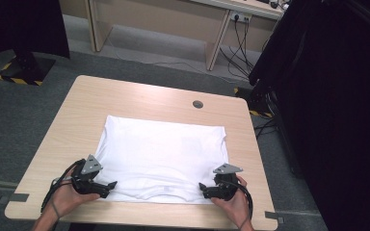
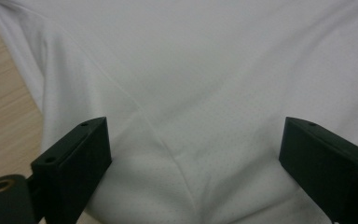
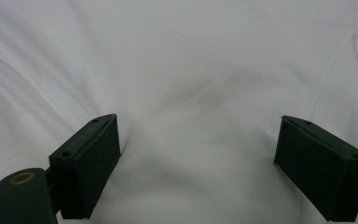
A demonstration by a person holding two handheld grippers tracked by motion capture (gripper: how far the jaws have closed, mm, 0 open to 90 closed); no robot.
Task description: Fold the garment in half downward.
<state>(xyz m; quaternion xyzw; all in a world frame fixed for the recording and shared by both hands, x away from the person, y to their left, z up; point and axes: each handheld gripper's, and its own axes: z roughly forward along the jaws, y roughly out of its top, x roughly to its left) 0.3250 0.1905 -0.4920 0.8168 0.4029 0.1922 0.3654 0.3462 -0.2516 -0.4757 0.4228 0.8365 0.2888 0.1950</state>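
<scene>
No legible text or labels.

Light wood table [image 1: 77, 115] w/ white T-shirt [image 1: 164, 154] flat, near front edge

both hands low and forward, left gripper [image 1: 110, 185] and right gripper [image 1: 203, 187] spread wide, pointing inward

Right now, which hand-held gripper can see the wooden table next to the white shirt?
The left hand-held gripper: bare table shows beside the white shirt there; the right hand-held gripper faces cloth alone.
</scene>
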